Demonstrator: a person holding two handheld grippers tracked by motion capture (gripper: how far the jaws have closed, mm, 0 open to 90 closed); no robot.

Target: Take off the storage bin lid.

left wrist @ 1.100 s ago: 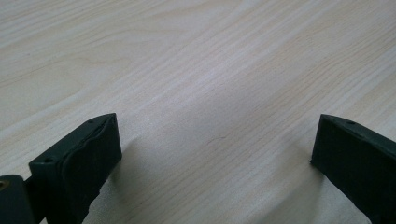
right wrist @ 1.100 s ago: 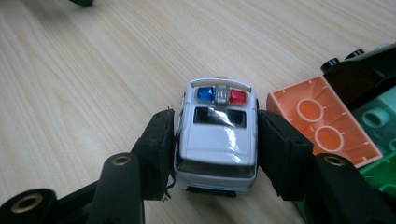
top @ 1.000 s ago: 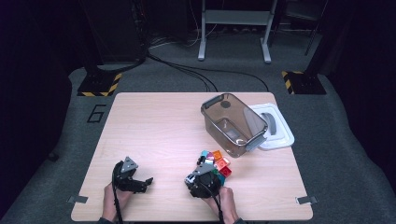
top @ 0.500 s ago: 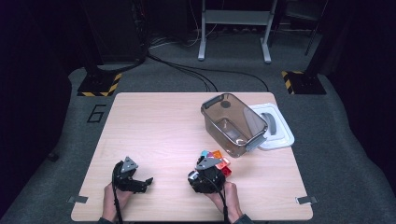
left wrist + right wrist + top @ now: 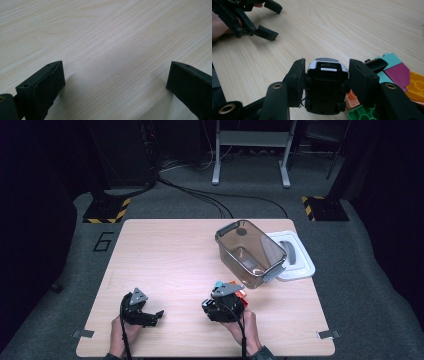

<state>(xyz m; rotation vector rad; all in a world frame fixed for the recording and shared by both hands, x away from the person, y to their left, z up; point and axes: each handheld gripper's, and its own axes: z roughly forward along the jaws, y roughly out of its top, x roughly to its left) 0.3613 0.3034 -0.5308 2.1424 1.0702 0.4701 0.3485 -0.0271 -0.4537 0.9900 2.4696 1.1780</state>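
My right gripper (image 5: 325,67) is shut on a small black and silver toy car (image 5: 325,85), which is turned so that its underside and wheels face the camera. In the high view the right gripper (image 5: 223,303) hangs just above the table near the front edge, right of centre. A pile of coloured bricks (image 5: 397,73) lies directly to its right, teal, magenta, orange and green. My left gripper (image 5: 116,75) rests open on the bare wood with nothing between its jaws. That left gripper (image 5: 150,316) sits at the front left of the table.
A brown see-through tub (image 5: 250,252) stands at the right rear of the wooden table (image 5: 165,255), with its white lid (image 5: 300,257) lying flat beside it. Orange bricks (image 5: 240,293) peek out by the right gripper. Cables and stand legs lie on the floor beyond the table.
The right gripper has lifted a little off the table with the toy car in it. The left gripper has stayed where it was.
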